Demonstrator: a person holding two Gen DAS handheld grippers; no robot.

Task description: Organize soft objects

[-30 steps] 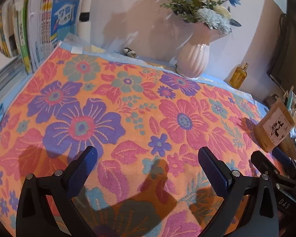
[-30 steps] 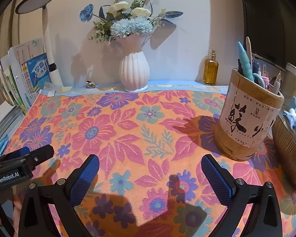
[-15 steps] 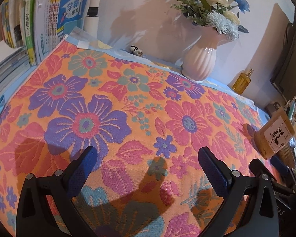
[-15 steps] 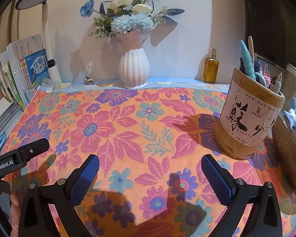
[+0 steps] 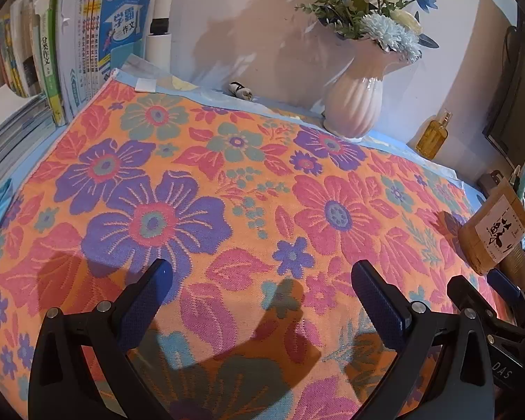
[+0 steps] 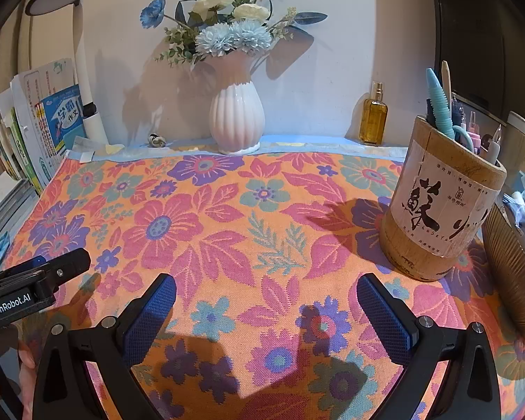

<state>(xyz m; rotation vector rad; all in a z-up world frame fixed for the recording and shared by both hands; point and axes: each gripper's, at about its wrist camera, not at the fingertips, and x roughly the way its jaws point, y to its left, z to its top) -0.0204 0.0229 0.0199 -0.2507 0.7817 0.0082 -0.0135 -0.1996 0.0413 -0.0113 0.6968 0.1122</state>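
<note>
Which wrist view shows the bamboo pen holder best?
The right wrist view: the bamboo pen holder stands close and whole, label and pens visible, on the floral towel. The left wrist view shows it only small and tilted at the right edge.

Tabletop [image 6: 332, 139] is mostly covered by a flowery towel [image 6: 227, 231] spread flat, with a vase [image 6: 235, 119], pen holder [image 6: 441, 206] and books [image 6: 35, 129] around.
</note>
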